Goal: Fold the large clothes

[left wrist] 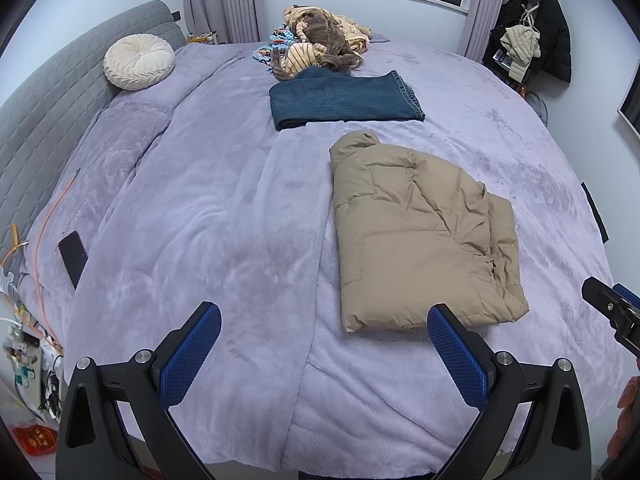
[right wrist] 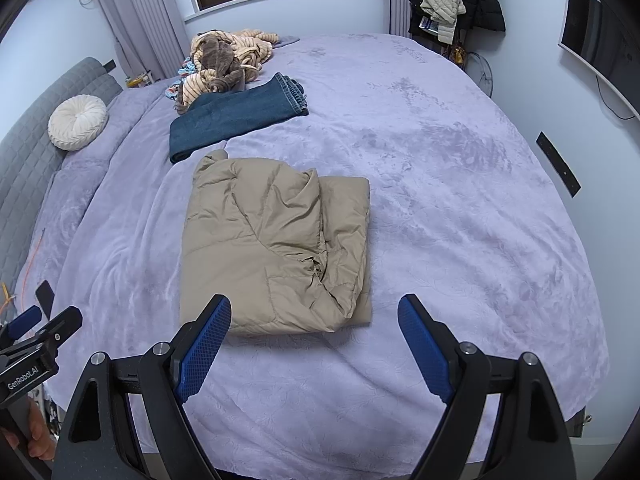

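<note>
Nearest to the cameras, the left gripper is seen with its blue-padded jaws spread wide and nothing between them; it is held above the near edge of the bed. The right gripper is likewise released, its jaws apart and empty, just short of the near hem of the garment. No cloth is touched by either one.

A little farther, the beige padded puffer jacket is laid on the lilac plush bed cover, a bit to the right of the middle of the bed. It is already folded into a compact rectangle, with the sleeves turned in and the collar at the far end. Some loose creases are left along its right side.

Behind it, a dark blue pair of denim jeans is found, folded flat. At the far edge, a crumpled heap of striped beige and brown fleece clothing is not yet folded.

It is judged that two garments are finished and the heap at the far side is left to be done.
</note>
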A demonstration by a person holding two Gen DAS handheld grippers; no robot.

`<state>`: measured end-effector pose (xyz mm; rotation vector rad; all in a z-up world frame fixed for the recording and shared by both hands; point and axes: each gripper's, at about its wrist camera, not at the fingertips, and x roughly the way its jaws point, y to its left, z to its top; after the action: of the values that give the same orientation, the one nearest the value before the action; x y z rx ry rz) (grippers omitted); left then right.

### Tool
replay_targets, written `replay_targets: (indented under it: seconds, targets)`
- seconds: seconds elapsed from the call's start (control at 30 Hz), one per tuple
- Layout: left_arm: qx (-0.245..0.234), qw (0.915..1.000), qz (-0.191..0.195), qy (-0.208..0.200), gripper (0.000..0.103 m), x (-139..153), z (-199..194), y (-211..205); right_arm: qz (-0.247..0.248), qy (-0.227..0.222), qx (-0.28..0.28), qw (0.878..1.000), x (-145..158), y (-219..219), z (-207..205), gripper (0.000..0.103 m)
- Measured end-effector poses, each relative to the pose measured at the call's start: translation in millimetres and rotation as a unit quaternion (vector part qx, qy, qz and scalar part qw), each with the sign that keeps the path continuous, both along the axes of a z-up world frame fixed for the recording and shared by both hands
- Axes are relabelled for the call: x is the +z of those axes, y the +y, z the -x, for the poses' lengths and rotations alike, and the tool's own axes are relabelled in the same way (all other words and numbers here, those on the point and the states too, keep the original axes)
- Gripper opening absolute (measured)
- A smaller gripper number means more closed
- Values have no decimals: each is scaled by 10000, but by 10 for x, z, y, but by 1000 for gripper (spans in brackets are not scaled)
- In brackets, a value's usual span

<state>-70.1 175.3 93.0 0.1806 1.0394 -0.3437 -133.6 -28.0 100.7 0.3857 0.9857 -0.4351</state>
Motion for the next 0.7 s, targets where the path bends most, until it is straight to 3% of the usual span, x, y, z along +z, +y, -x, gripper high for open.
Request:
replay_targets:
  seconds: [0.7]
  targets:
    - [122,9999,56,-30,103,-7,80,48,8,13,7,10000,-2,29,2,88]
